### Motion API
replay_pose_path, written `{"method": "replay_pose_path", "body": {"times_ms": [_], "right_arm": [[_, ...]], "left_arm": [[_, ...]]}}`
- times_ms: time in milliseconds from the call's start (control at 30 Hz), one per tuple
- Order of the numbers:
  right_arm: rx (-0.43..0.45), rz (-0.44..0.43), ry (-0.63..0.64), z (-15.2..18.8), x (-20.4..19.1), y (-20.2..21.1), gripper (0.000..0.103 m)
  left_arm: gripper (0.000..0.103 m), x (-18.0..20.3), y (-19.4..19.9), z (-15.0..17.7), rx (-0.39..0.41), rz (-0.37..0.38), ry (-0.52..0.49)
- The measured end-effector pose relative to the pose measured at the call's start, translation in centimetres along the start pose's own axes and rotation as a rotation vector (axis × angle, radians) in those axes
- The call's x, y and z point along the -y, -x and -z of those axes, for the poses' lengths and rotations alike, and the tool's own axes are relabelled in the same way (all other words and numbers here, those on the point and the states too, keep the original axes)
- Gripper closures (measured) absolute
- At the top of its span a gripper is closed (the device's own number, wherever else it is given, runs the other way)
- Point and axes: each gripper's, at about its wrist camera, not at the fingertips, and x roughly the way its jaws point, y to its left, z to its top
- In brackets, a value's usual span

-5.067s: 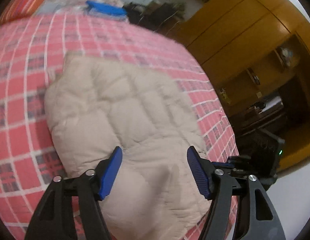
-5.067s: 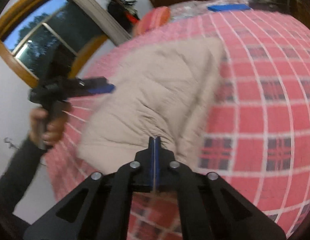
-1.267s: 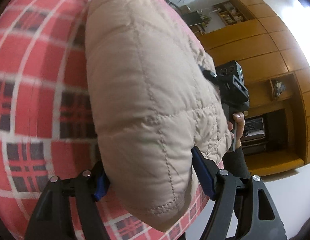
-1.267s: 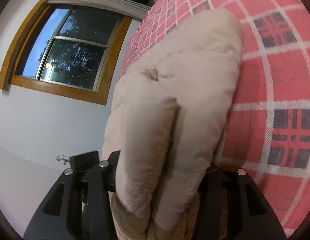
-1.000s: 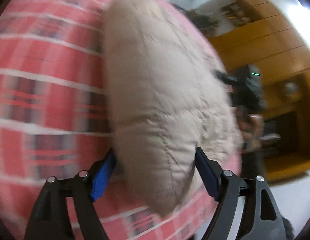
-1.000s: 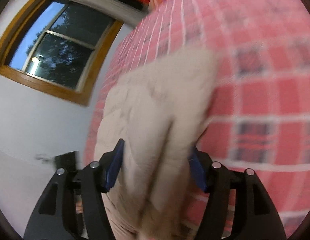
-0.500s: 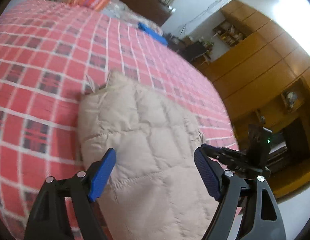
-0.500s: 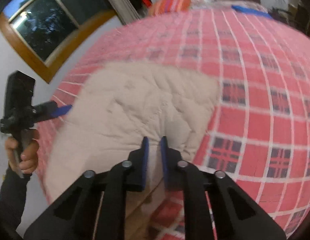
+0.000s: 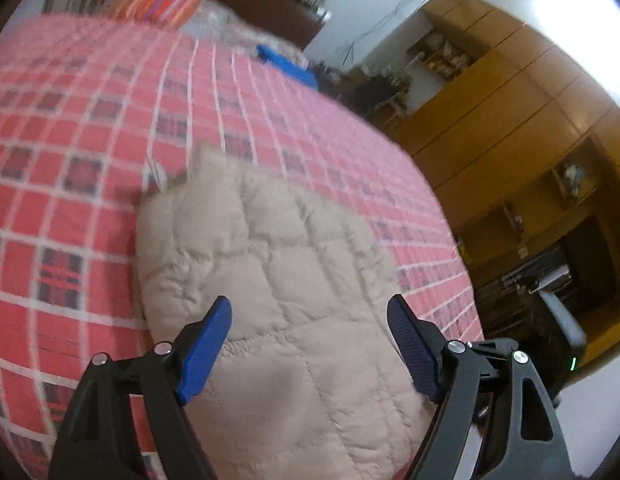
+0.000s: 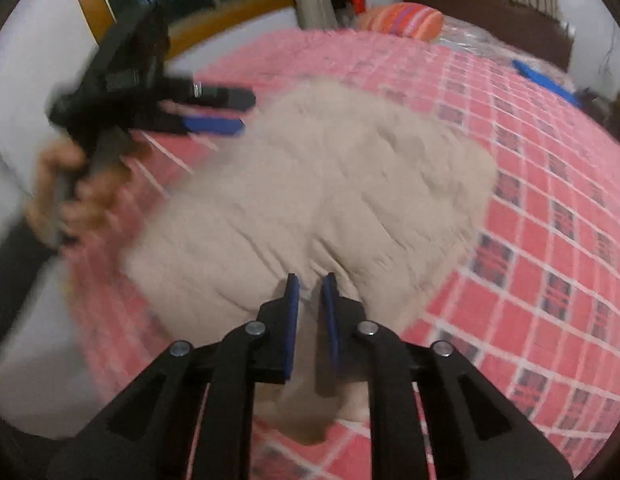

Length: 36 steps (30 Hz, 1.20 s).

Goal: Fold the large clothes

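Left wrist view: the left gripper (image 9: 310, 344) stands wide apart, empty, at lower centre above the beige jacket (image 9: 270, 280), folded on the plaid bed (image 9: 70, 128). Right wrist view: the right gripper (image 10: 308, 312) shows a narrow gap, nothing visibly clamped; the jacket (image 10: 317, 184) fills frame centre, a hand (image 10: 66, 196) at left.

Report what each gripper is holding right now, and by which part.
Nothing is held. The left gripper hangs wide open above the folded beige quilted jacket. The right gripper has a narrow gap between its pads, nothing pinched between them.
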Motion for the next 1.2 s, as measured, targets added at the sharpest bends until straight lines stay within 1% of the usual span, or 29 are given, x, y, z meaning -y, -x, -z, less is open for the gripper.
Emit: {"method": "replay_pose_path", "body": {"times_ms": [33, 67, 133, 167, 233, 267, 300, 333, 400, 433, 467, 533, 600, 633, 667, 700, 767, 833, 900, 933, 967, 1000, 1033, 1067, 1100, 1167, 1200], "right_arm": [[-0.010, 0.009, -0.012, 0.9, 0.6, -0.9, 0.093], [-0.011, 0.000, -0.032, 1.3, 1.0, -1.2, 0.093], [-0.005, -0.017, -0.064, 1.9, 1.8, -1.6, 0.093], [-0.003, -0.019, -0.066, 1.9, 1.8, -1.6, 0.093], [0.005, -0.029, -0.076, 1.5, 1.7, -1.3, 0.093], [0.014, -0.036, -0.087, 1.6, 1.6, -0.8, 0.093], [0.045, -0.046, -0.107, 1.8, 1.5, 0.6, 0.091], [0.064, -0.052, -0.115, 2.2, 1.6, 1.6, 0.091], [0.104, -0.057, -0.110, 3.1, 0.4, 4.1, 0.091], [0.111, -0.059, -0.098, 3.4, -0.1, 4.5, 0.091], [0.116, -0.051, -0.069, 4.0, -1.3, 5.0, 0.091], [0.108, 0.005, -0.010, 5.2, -3.1, 4.7, 0.091], [0.066, 0.087, 0.010, 6.2, -3.4, 3.1, 0.094], [0.032, 0.133, 0.018, 6.8, -3.1, 1.7, 0.096], [0.013, 0.158, 0.022, 7.3, -2.6, 0.6, 0.099], [0.005, 0.169, 0.019, 7.4, -2.3, 0.0, 0.102], [0.004, 0.149, -0.033, 7.8, -1.3, -0.5, 0.102], [0.005, 0.152, -0.052, 8.0, -0.8, -0.4, 0.103], [0.011, 0.141, -0.071, 8.3, -0.9, 0.0, 0.103], [0.025, 0.138, -0.078, 8.6, -1.0, 0.6, 0.103], [0.058, 0.121, -0.098, 9.1, -1.3, 1.8, 0.101], [0.078, 0.104, -0.118, 9.1, -1.7, 2.6, 0.093], [0.102, 0.093, -0.143, 9.7, -1.9, 3.7, 0.090], [0.118, 0.087, -0.160, 10.2, -2.1, 4.4, 0.074], [0.145, 0.089, -0.190, 11.1, -2.6, 5.6, 0.046], [0.201, 0.116, -0.225, 13.2, -3.9, 7.6, 0.021], [0.218, 0.127, -0.229, 14.2, -4.7, 8.4, 0.017]], "left_arm": [[0.023, 0.0, -0.5, 0.2, -0.005, 0.005, 0.002], [0.022, 0.3, -1.0, 0.5, -0.009, -0.005, -0.006], [0.022, 1.6, -0.9, 0.9, -0.002, -0.047, -0.043], [0.023, 2.2, -0.3, 1.2, 0.001, -0.049, -0.058], [0.023, 3.7, 1.8, 1.8, 0.025, -0.023, -0.080], [0.023, 4.4, 3.4, 2.5, 0.048, -0.021, -0.111], [0.022, 5.1, 4.9, 3.4, 0.071, -0.023, -0.150], [0.022, 5.4, 6.0, 4.2, 0.084, -0.024, -0.175], [0.022, 5.6, 7.8, 6.6, 0.089, -0.010, -0.212], [0.022, 5.5, 8.1, 7.6, 0.080, 0.007, -0.218], [0.022, 5.3, 8.2, 8.6, 0.068, 0.018, -0.224], [0.022, 4.7, 7.4, 10.4, 0.042, 0.015, -0.238], [0.024, 3.8, 5.3, 11.6, 0.002, 0.014, -0.210], [0.024, 3.6, 4.6, 11.9, -0.004, 0.013, -0.201], [0.024, 3.5, 3.8, 12.0, -0.009, 0.006, -0.197], [0.024, 3.5, 3.0, 12.0, -0.010, 0.005, -0.187], [0.023, 3.7, 2.5, 12.1, -0.005, 0.007, -0.182], [0.022, 4.0, 2.4, 12.3, -0.003, -0.006, -0.189], [0.022, 4.6, 3.1, 12.4, 0.004, -0.025, -0.201], [0.022, 4.9, 4.1, 12.6, 0.019, -0.032, -0.205], [0.022, 5.3, 4.7, 12.8, 0.031, -0.038, -0.208], [0.022, 5.9, 5.9, 13.4, 0.051, -0.065, -0.216], [0.021, 6.2, 6.6, 13.9, 0.061, -0.086, -0.224], [0.021, 6.9, 7.8, 15.0, 0.077, -0.114, -0.235], [0.020, 7.1, 8.2, 15.7, 0.079, -0.125, -0.240], [0.019, 8.0, 9.9, 18.4, 0.092, -0.166, -0.248], [0.016, 8.4, 10.7, 19.8, 0.101, -0.196, -0.243]]}}
